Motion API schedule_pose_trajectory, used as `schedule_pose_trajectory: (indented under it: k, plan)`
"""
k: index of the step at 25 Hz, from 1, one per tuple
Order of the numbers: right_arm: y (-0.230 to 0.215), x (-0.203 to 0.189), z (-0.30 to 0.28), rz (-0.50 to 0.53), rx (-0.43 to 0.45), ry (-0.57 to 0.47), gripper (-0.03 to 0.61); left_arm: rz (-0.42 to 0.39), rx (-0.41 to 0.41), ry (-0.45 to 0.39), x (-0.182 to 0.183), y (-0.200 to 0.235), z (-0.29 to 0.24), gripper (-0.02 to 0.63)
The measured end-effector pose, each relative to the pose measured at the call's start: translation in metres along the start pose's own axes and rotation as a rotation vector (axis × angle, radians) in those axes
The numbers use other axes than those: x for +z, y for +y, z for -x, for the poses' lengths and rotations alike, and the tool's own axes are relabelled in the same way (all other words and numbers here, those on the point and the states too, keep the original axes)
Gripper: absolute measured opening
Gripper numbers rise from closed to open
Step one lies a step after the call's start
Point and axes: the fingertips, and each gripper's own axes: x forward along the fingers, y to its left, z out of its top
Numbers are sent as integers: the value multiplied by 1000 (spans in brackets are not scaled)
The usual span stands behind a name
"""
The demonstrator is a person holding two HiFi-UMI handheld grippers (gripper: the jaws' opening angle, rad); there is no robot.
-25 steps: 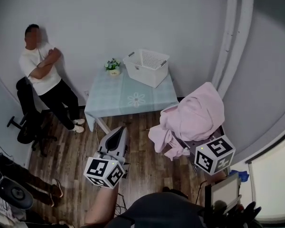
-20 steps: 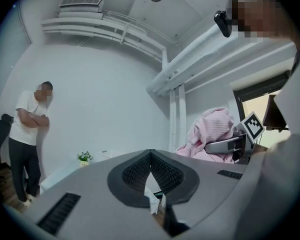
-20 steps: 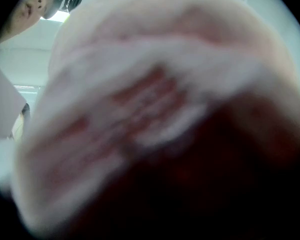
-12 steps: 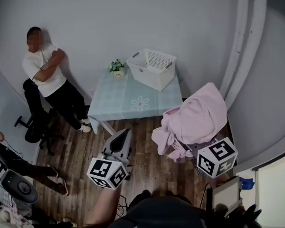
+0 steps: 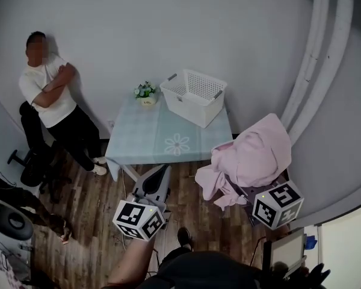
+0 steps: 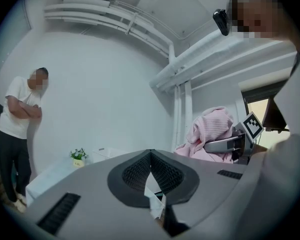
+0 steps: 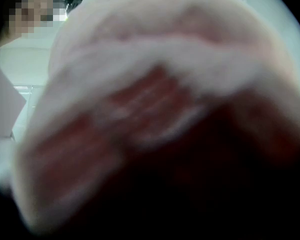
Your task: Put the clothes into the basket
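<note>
Pink garment (image 5: 253, 155) is bundled in a wide bite of the right gripper (image 5: 256, 194), well short of the basket (image 5: 189, 110) on the table (image 5: 162, 137), left gripper (image 5: 163, 171) closed and empty; soft, light, floppy stuff, so I'd hold the thick middle.

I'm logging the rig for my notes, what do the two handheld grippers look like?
Both are pale grey, each carrying a white cube with black square markers. The left gripper tapers to a point, with dark textured pads. The right gripper has its jaws hidden under the pink garment.
</note>
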Motion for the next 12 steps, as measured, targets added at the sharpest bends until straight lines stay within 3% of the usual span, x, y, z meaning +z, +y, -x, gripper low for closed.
schedule_pose_trajectory:
  k: [7, 12]
  plan:
    - [4, 21, -69, -1, -49, -9, 334, -4, -41, -16, 22, 71, -28, 9]
    - [4, 19, -82, -22, -56, -22, 334, -24, -38, -37, 23, 87, -28, 9]
